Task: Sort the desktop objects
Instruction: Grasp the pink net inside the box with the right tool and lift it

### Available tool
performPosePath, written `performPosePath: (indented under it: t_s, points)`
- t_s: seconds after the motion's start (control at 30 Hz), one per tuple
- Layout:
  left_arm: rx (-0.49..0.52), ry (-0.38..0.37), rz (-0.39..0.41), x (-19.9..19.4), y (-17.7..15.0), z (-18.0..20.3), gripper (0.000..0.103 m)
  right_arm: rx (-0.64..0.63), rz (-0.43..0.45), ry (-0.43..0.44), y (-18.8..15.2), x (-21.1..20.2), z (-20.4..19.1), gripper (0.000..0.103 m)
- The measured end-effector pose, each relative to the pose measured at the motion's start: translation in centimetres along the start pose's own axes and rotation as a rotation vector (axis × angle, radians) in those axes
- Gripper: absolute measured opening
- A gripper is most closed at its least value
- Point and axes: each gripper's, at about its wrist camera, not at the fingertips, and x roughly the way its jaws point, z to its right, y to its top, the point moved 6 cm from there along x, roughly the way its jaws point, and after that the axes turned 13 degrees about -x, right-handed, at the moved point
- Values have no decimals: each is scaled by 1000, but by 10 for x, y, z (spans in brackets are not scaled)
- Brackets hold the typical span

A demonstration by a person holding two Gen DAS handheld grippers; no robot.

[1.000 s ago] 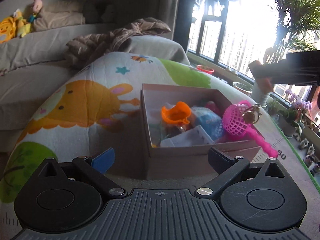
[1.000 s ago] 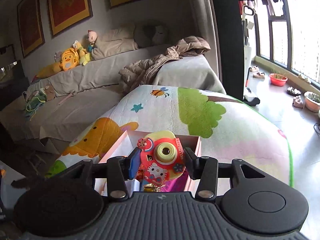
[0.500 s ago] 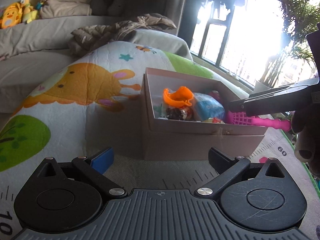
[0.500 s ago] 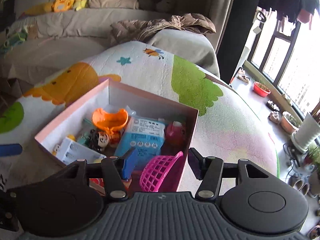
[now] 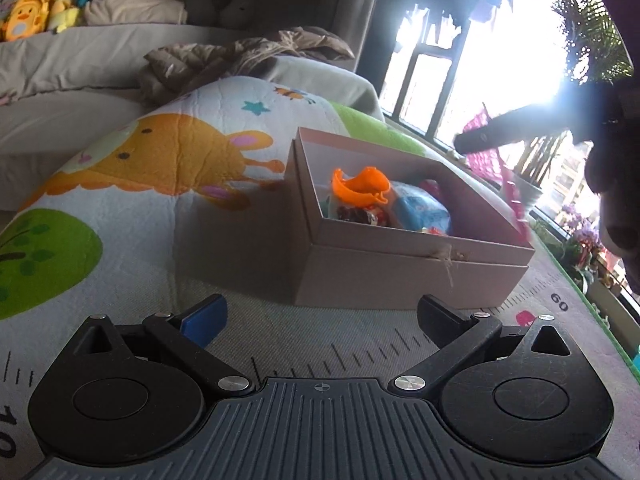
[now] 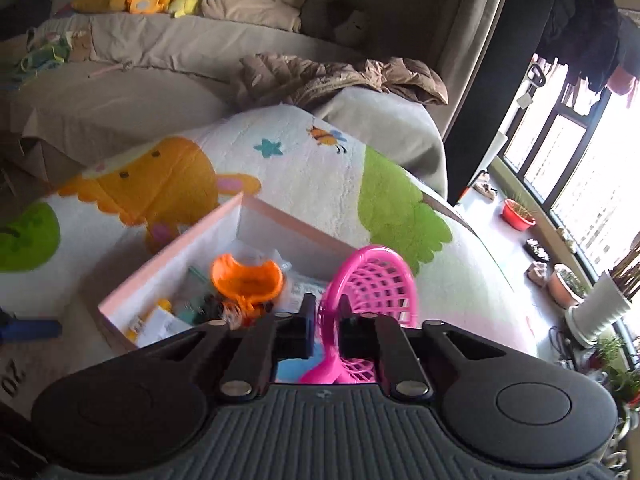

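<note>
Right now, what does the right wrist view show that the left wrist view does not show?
Only the right wrist view shows the right gripper shut on the pink net scoop, a red flowerpot on the floor by the window, and the box's white inside wall.

Only the left wrist view shows the left gripper open with nothing between its fingers, above the printed ruler marks on the mat.

Both show the pink box, the orange toy in it, the animal-print mat and the sofa's plush toys.

Left gripper (image 5: 320,314) spread wide and empty, cardboard box (image 5: 404,268) of toys ahead on cartoon mat (image 5: 152,184)
</note>
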Motion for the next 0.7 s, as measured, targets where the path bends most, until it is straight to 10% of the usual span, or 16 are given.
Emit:
performPosePath:
  t_s: [0.37, 0.6, 0.7]
  points:
    - [-10, 2, -22, 5, -3, -2, 103, 365, 103, 328, 43, 59, 8, 8]
    - [-8, 8, -27, 5, -4, -1, 103, 307, -42, 89, -4, 82, 24, 12]
    - [-7, 11, -29, 6, -4, -1, 103, 229, 22, 63, 1, 66, 19, 40]
